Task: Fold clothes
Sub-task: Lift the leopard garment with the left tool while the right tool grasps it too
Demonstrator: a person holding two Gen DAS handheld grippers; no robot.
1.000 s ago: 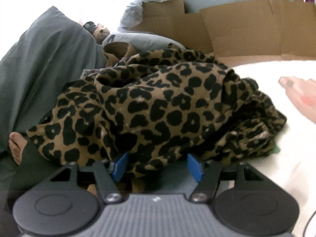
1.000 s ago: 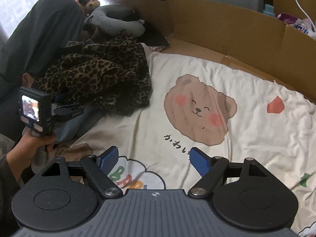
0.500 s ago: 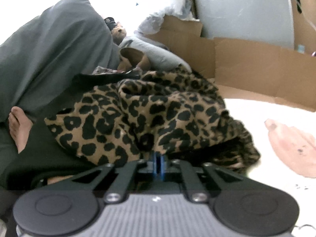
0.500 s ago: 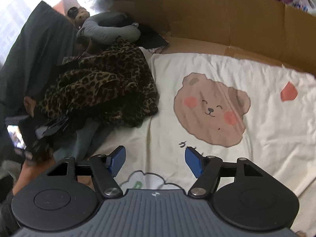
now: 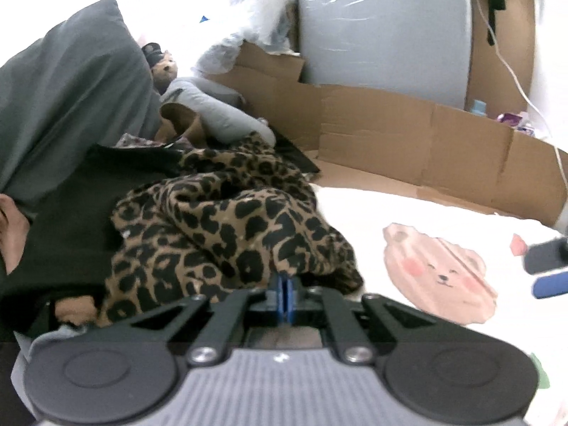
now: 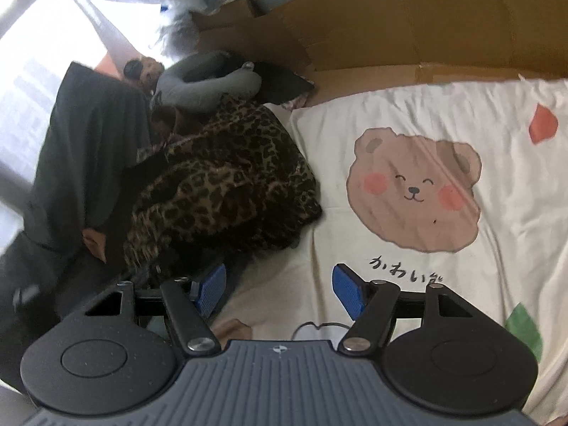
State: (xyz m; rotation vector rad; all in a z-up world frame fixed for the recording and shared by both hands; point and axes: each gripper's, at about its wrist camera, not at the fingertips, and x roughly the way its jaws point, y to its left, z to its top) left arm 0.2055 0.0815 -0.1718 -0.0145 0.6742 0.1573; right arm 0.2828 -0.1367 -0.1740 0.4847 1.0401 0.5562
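The left tongs (image 5: 285, 293) are pinching the near edge of the leopard-print garment (image 5: 227, 227), which is lying bunched just left of the bear print (image 6: 413, 191) on the bedsheet (image 6: 497, 113). Only the right wrist view is showing the right tongs (image 6: 280, 289) spread apart, hovering below the bear print.

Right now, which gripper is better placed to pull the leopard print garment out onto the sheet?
Left. The left gripper is shut at the leopard garment's edge; the right gripper hangs open above the bear sheet.
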